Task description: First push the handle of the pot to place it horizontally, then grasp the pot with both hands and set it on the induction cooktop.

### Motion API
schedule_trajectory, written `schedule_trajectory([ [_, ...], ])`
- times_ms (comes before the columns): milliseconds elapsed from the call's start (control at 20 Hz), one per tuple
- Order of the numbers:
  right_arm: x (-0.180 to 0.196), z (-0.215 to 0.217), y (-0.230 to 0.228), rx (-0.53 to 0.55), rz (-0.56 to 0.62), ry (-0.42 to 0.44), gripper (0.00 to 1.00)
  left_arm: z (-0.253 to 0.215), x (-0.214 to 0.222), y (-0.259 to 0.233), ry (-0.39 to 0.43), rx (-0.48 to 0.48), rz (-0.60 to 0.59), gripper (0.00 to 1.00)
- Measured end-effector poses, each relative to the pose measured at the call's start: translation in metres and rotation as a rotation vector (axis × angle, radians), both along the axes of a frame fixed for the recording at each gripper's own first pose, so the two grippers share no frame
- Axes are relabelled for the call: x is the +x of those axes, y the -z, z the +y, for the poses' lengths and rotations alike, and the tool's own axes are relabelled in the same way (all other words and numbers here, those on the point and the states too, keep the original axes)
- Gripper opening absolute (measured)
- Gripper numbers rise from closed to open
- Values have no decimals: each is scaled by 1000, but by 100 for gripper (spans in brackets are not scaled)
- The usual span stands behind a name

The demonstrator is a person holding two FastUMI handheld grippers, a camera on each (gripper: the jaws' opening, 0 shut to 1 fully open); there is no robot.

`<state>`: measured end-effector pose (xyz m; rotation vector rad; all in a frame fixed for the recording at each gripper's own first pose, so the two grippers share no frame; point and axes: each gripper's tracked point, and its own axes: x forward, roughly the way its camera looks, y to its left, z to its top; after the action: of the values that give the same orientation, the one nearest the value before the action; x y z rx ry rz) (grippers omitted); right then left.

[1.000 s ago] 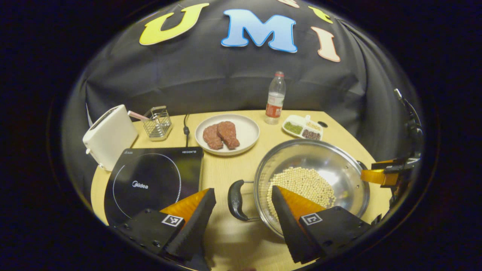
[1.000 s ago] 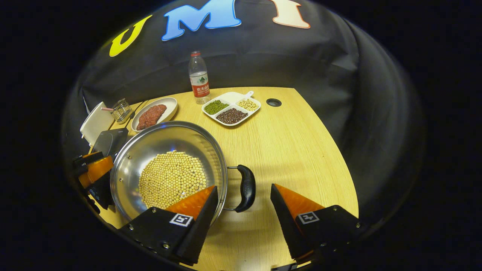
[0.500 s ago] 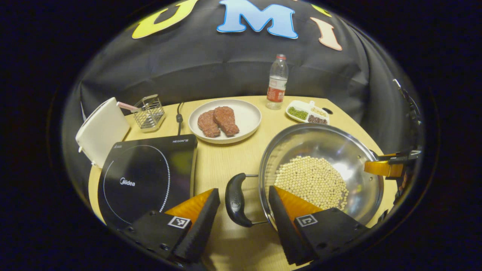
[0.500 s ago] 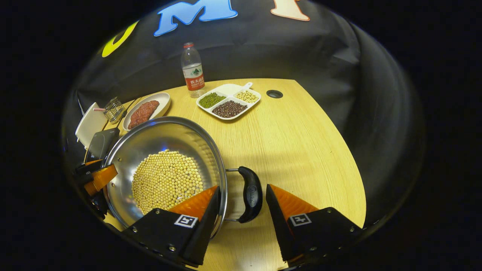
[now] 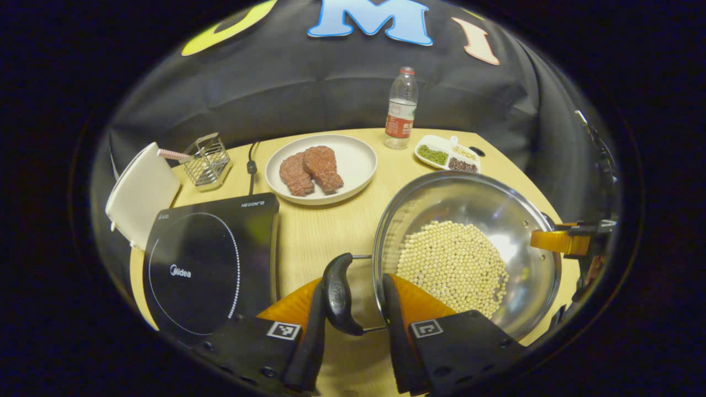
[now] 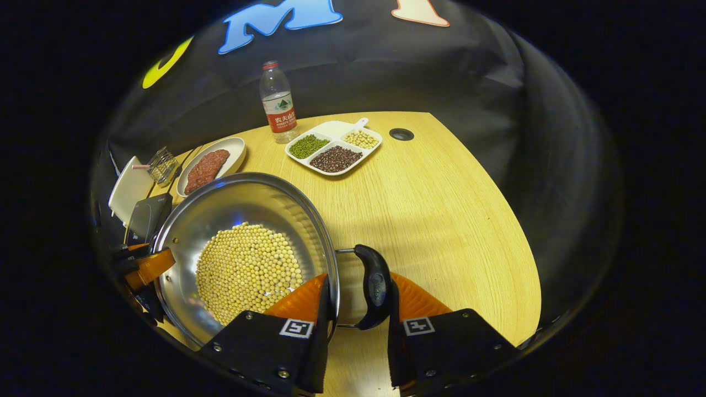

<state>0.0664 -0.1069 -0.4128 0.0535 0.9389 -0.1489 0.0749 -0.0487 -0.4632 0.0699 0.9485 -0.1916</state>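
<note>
Left handle of the pot framed between the jaws

In the left gripper view, the left gripper is seen with its jaws nearly closed around the black handle of the steel pot, one finger on each side; whether both press on it cannot be told. The pot is filled with pale beans and sits on the desk, right of the induction cooktop. The right gripper is seen at the pot's far rim. A plate of meat, a bottle and a divided dish are set behind.
</note>
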Motion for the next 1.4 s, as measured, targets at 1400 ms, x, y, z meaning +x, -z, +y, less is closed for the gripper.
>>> schedule_trajectory([
  [1400,-10,130,-83,-1,-48,-12,44,135,1,-95,-3,-23,-24,57],
])
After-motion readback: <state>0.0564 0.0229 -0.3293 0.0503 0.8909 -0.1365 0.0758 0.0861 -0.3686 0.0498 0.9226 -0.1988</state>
